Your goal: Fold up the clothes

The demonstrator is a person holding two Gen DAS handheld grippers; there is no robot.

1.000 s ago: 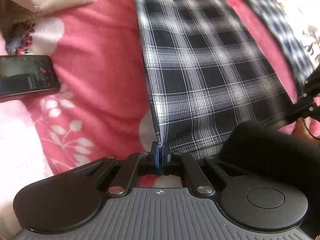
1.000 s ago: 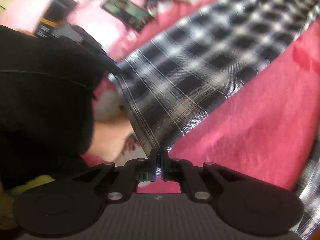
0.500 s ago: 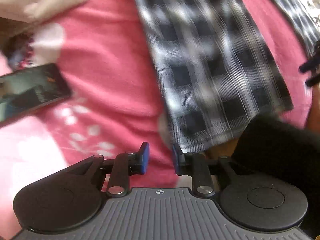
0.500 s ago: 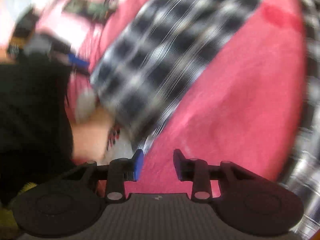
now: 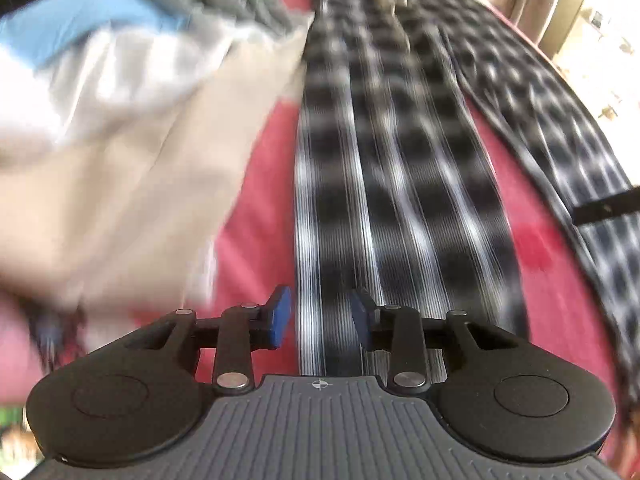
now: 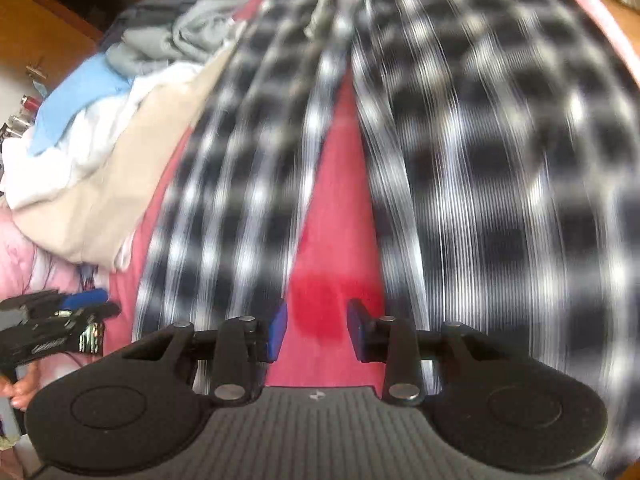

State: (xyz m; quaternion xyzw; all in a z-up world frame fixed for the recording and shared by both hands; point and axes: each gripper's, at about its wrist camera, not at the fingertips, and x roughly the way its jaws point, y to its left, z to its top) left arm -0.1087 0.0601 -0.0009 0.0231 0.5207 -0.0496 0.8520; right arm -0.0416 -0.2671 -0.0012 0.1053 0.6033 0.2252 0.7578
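in the left wrist view the left gripper hangs with its jaws opening and nothing pinched between them, over the near end of one leg of the plaid trousers, which runs to twelve o'clock on the pink bedspread; a heap of beige, white and blue clothes crowds in at ten o'clock. in the right wrist view the right gripper is parted and empty over the bare pink strip between the two plaid legs, with the heap at ten o'clock and the left gripper at nine.
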